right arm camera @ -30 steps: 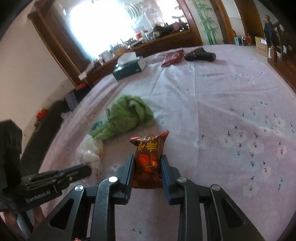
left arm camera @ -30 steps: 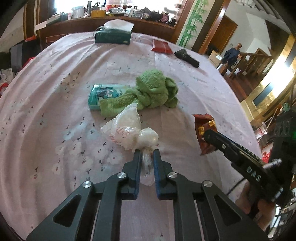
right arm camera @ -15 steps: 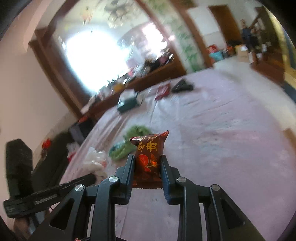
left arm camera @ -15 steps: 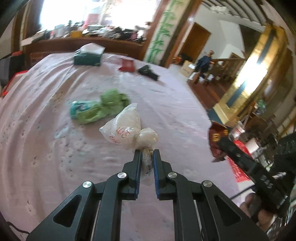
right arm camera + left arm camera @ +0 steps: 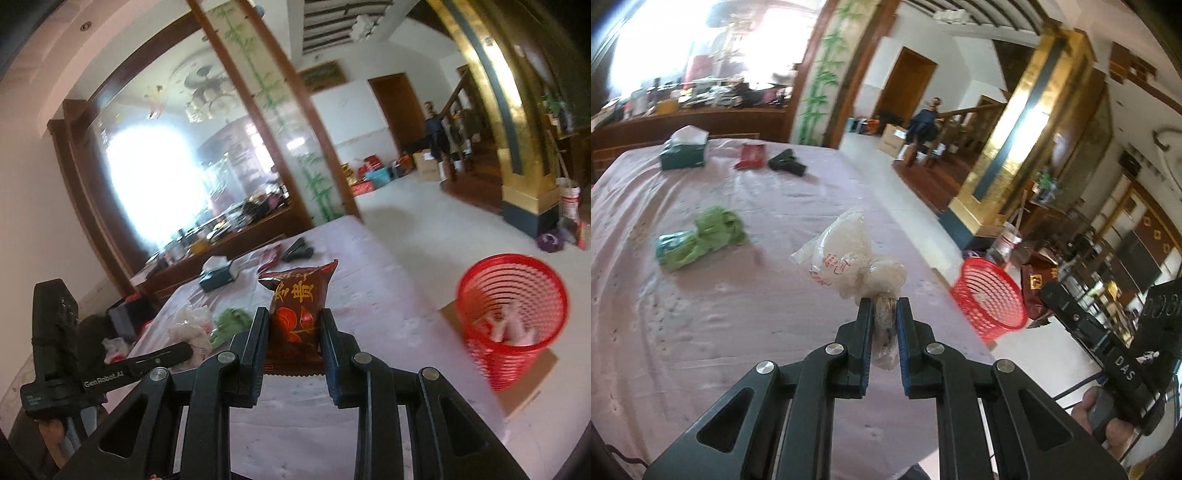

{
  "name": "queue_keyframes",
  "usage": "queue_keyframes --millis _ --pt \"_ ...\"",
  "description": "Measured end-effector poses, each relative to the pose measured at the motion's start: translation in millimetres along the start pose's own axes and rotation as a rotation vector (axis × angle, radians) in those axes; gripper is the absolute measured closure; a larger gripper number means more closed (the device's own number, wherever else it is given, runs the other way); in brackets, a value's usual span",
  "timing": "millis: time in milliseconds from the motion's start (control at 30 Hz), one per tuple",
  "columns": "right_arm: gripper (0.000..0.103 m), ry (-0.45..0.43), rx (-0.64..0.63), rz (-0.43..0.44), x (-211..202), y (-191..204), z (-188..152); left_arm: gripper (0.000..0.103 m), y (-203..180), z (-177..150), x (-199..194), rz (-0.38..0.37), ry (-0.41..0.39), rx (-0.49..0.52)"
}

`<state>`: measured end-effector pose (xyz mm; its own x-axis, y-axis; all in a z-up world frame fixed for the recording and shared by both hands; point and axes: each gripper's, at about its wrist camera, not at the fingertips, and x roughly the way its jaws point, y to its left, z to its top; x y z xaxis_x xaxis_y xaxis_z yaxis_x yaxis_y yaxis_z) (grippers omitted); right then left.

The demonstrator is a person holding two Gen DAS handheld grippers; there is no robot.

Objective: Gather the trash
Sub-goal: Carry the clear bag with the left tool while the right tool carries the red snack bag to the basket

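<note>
Two grippers up off the table [image 5: 701, 314], each carrying trash.

Left wrist view, left to right: tissue box [image 5: 683, 153] at far edge of the pink cloth. Green towel [image 5: 716, 232] bunched mid-table, a teal packet [image 5: 670, 245] touching its left end. Red packet [image 5: 750, 156] and a black object [image 5: 786, 166] side by side near the far edge. Left gripper [image 5: 884, 325] clamped together on the twisted neck of a clear plastic bag [image 5: 846, 258]; bag body stands up above the fingertips, clear of the cloth. Red basket [image 5: 990, 295] on the floor just beyond the table's right edge. Right gripper [image 5: 1045, 295] enters from far right, a hand [image 5: 1115, 424] on its handle.

Right wrist view: left gripper body at far left, bag near its tip. Right gripper clamped on a brown snack packet [image 5: 297, 314], held upright between the fingers, above the table. Basket at right sits on cardboard [image 5: 532, 380], pale scraps already inside. A person stands far back by the stairs.
</note>
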<state>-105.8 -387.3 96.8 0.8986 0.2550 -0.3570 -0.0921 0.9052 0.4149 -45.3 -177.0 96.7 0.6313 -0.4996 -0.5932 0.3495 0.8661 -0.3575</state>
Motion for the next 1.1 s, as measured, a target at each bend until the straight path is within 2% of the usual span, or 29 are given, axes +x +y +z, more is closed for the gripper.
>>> queue_keyframes --millis 233,500,1100 --pt "0.075 -0.049 0.018 -0.074 -40.0 -26.7 4.3 0.091 -44.8 -1.4 -2.5 -0.092 0.005 0.062" --pt "0.075 -0.117 0.026 -0.132 -76.2 -48.1 15.7 0.091 -90.0 1.0 1.7 -0.160 0.005 0.133" --pt "0.075 -0.196 0.106 -0.234 -105.2 -101.8 29.8 0.091 -162.8 18.5 44.9 -0.269 0.013 0.275"
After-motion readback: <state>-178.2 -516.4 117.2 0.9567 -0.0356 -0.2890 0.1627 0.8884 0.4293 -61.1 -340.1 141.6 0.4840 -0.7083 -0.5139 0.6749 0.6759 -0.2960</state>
